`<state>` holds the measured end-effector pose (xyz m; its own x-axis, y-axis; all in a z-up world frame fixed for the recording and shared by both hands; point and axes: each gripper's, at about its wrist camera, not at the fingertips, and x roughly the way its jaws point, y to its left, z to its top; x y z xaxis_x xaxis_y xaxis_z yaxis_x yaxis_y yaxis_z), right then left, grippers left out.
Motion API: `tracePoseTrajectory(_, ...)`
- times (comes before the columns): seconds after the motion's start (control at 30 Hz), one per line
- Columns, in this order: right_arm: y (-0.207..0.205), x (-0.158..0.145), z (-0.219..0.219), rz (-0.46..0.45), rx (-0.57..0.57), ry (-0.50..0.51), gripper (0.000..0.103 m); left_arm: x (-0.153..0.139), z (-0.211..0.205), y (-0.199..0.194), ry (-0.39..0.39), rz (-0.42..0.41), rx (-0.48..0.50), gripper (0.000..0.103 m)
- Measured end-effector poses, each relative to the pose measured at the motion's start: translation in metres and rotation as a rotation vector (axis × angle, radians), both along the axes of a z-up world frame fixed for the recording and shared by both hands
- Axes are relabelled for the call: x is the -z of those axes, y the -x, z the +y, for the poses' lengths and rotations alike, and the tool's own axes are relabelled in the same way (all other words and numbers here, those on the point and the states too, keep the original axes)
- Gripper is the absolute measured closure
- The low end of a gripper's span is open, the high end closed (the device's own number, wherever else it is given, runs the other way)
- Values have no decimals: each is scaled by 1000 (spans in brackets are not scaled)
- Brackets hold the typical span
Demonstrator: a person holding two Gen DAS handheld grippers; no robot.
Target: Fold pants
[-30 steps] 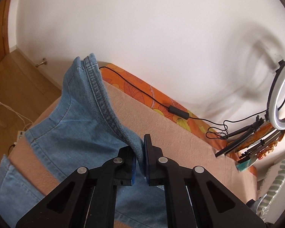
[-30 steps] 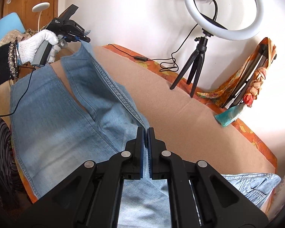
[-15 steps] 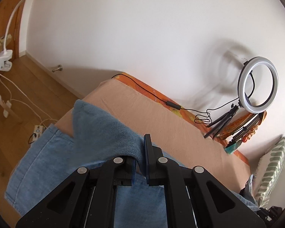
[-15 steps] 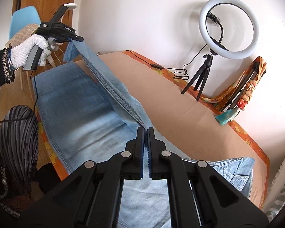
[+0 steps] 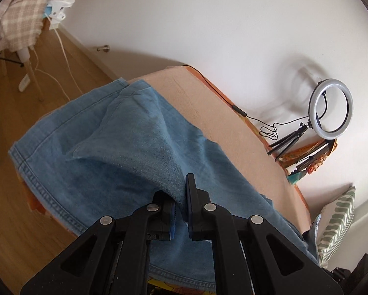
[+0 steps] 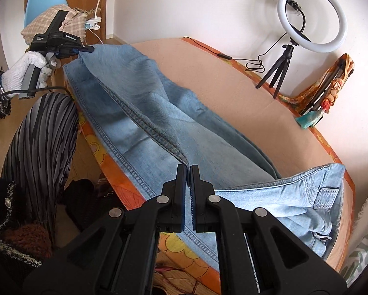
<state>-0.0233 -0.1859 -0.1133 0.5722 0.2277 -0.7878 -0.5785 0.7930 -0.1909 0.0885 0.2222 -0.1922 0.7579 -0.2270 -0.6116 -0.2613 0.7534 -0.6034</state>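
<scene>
Light blue denim pants (image 6: 159,113) lie along the near side of a bed with a tan cover (image 6: 233,93). One leg is folded over onto the other. My left gripper (image 5: 180,204) is shut on the hem end of the upper leg (image 5: 144,147); it also shows in the right wrist view (image 6: 85,48), held in a white-gloved hand above the bed's far left corner. My right gripper (image 6: 187,172) is shut on the inseam edge near the crotch. The waist and back pocket (image 6: 326,196) lie at the right.
A ring light on a tripod (image 6: 309,17) stands at the back of the bed with its cable (image 6: 233,57). Folded stands and a cloth (image 6: 331,86) lean on the wall. A chair with a plaid cloth (image 6: 53,22) and a clamp lamp stand at left. A patterned pillow (image 5: 336,221) lies at right.
Both grippers have carried the upper leg toward the near side, laying it over the other leg. The cameras now look down on the bed from higher and nearer its front edge.
</scene>
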Motion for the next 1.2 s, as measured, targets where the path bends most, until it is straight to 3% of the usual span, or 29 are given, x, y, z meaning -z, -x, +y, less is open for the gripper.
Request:
tracePoseTrajectory(0.13,6,14,3,29,-5,30,99,15,13,6,69,7,-65,93)
tracePoseTrajectory(0.27,6,24,6,52,-5,49,99,27,37,4,147,38,-161,67)
tracePoseTrajectory(0.47,3,29,2,65,18,39,99,41,65,-5,199,55,-246,67)
tracePoseTrajectory(0.57,1,30,2,67,24,40,99,43,73,-7,185,46,-267,73)
tracePoseTrajectory(0.6,0,32,2,68,25,42,99,43,75,-8,178,36,-272,78)
tracePoseTrajectory(0.63,-1,33,2,70,27,43,99,42,76,-10,166,23,-264,93)
tracePoseTrajectory(0.73,-5,37,2,76,33,43,99,34,76,-11,75,-13,-249,99)
tracePoseTrajectory(0.93,-5,29,15,35,10,58,99,29,89,11,25,-68,-299,100)
tracePoseTrajectory(1.0,-4,25,20,20,-11,66,99,34,93,21,-11,-60,-321,100)
tracePoseTrajectory(1.2,-5,36,27,51,-36,88,99,54,106,36,4,-11,-339,101)
